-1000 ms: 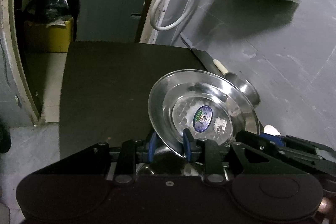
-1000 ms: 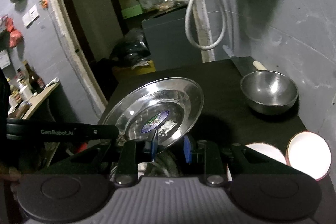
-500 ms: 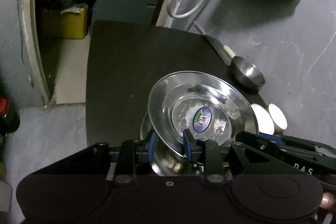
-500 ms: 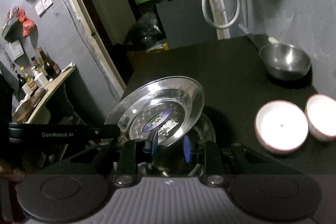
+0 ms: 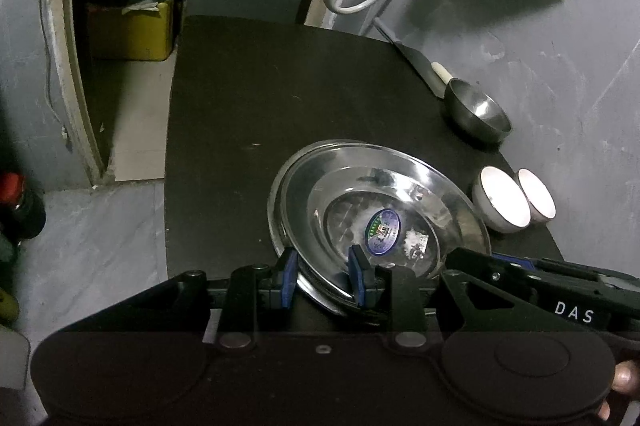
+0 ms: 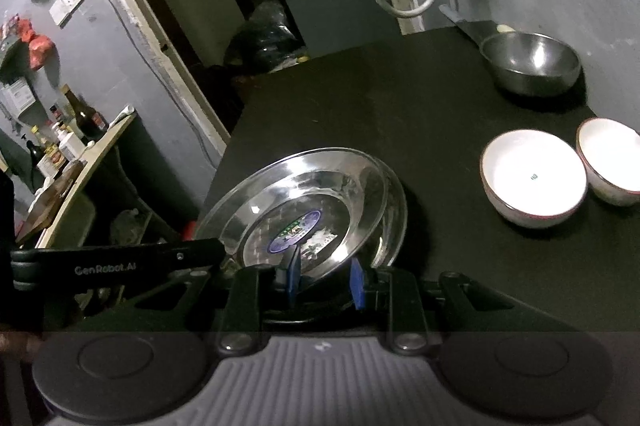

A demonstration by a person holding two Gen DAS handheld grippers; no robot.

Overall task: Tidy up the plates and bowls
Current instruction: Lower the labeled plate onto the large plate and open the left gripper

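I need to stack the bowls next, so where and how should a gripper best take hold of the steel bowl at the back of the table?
Probably by the rim of the steel bowl, one finger inside and one outside, coming from above on the side facing the table's middle. It stands upright and open, its round wall offers no flat to pinch, and the wall and a white-handled tool crowd its far side.

The right gripper (image 6: 325, 280) is gripping the near rim of a tilted steel plate (image 6: 304, 202) that is sitting over a second steel plate (image 6: 396, 214) on the black table (image 6: 400, 114). The left gripper's arm (image 6: 120, 262) is reaching in from the left. To the right, two white bowls (image 6: 534, 178) are sitting side by side, and a steel bowl (image 6: 530, 62) is standing farther back.
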